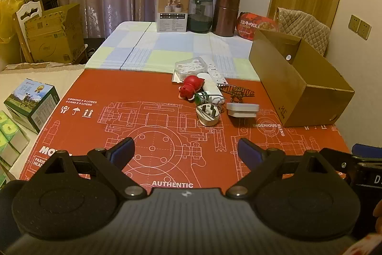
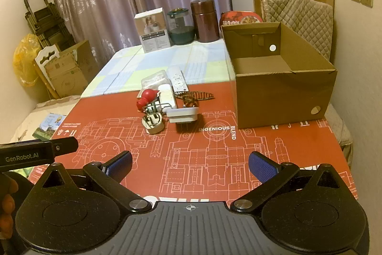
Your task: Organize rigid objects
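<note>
A small heap of objects lies mid-table on the red printed mat (image 1: 143, 87): a red toy figure (image 1: 191, 87), a white plug adapter (image 1: 207, 115), a white charger block (image 1: 242, 109), a brown dinosaur skeleton model (image 1: 237, 91), a white remote (image 1: 216, 72) and a clear plastic pack (image 1: 189, 66). An open, empty cardboard box (image 2: 281, 78) stands right of the heap. My left gripper (image 1: 186, 151) hovers open over the mat's near part, well short of the heap. My right gripper (image 2: 189, 163) is likewise open with nothing between its fingers. The heap shows in the right wrist view too, with the plug adapter (image 2: 152, 124) nearest.
At the table's far end stand a white product box (image 1: 172, 11), a dark green jar (image 1: 200, 13), a brown canister (image 1: 225, 14) and a red food packet (image 1: 256, 24). A quilted chair back (image 2: 298, 20) is behind the cardboard box. Cartons (image 1: 31, 104) lie left of the table.
</note>
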The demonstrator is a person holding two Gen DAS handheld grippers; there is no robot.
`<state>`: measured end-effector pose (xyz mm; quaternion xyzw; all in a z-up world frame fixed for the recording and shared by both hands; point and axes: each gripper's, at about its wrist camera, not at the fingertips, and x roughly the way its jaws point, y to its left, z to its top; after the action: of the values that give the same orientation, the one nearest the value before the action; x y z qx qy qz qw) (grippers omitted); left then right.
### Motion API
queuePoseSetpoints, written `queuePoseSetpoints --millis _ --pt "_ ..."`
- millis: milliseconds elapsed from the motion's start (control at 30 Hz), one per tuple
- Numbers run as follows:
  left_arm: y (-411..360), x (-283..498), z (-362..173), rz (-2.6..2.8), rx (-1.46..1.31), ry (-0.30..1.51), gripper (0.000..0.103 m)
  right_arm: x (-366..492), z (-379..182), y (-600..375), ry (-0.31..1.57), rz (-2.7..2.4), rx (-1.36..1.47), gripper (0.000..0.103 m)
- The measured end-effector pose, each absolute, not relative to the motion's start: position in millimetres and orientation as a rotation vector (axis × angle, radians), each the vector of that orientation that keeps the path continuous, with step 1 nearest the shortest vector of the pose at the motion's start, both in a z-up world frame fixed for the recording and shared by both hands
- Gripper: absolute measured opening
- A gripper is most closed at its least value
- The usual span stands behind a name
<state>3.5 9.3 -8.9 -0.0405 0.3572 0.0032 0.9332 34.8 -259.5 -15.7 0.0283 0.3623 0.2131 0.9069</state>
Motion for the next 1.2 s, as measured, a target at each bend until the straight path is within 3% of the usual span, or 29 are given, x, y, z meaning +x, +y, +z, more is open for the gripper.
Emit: queuePoseSetpoints --millis 1200 --pt "10.2 0.7 -10.6 0.010 -0.101 0.738 0.091 32.9 -20.0 -258.6 0.759 0.445 0.053 0.101"
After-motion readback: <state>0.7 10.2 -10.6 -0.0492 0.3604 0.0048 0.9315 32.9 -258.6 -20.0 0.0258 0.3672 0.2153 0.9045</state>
